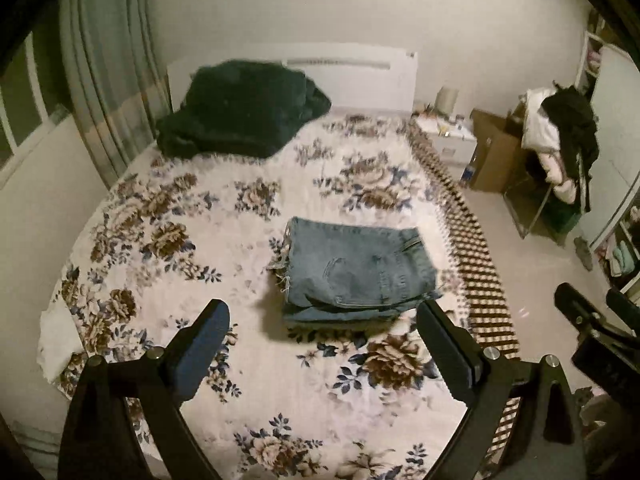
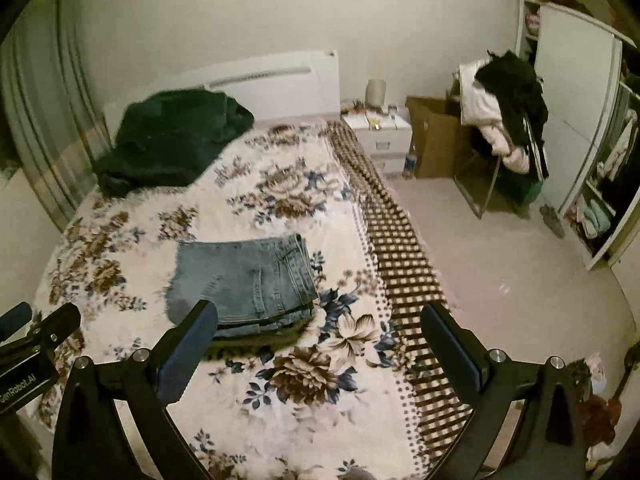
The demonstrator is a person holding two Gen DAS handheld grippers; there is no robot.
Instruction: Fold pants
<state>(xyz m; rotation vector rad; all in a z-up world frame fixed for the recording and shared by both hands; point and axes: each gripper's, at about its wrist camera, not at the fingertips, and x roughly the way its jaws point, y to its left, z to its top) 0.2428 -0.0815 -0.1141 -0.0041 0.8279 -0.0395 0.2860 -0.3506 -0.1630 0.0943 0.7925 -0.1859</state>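
Bed (image 1: pixel 256 376) fills both views, floral cover, checked border strip running down its right edge. White headboard (image 1: pixel 352 76) at the far end against the wall.

Dark green heap (image 1: pixel 240 112), blanket or garment, cannot tell which, bunched at the head of the bed on the left. Well apart from the work area.

Off the bed to the right: chair (image 2: pixel 500 136) piled with white and black clothing, cardboard box (image 2: pixel 432 136), white nightstand (image 2: pixel 380 132), open wardrobe (image 2: pixel 576 120) at the room's edge.

Pants (image 1: pixel 352 272): blue denim, lying mid-bed toward the right side, just inside the checked border. They sit as a compact, roughly square stack of several layers; layered edges visible on the near side, waistband and belt loops at the right, frayed hem ends at the left. Stack looks flat and squared, no leg trailing out.

Left gripper (image 1: pixel 324 324): jaws spread wide, nothing between them, held above the bed on the near side of the stack, not touching it.

Right gripper (image 2: pixel 320 320): likewise spread and empty, hovering near the stack's near-right corner, clear of the cloth.

Judgement: folding appears finished. Pants folded down to a small packet, both grippers released. At most a light squaring of edges remains; nothing visible demands it.
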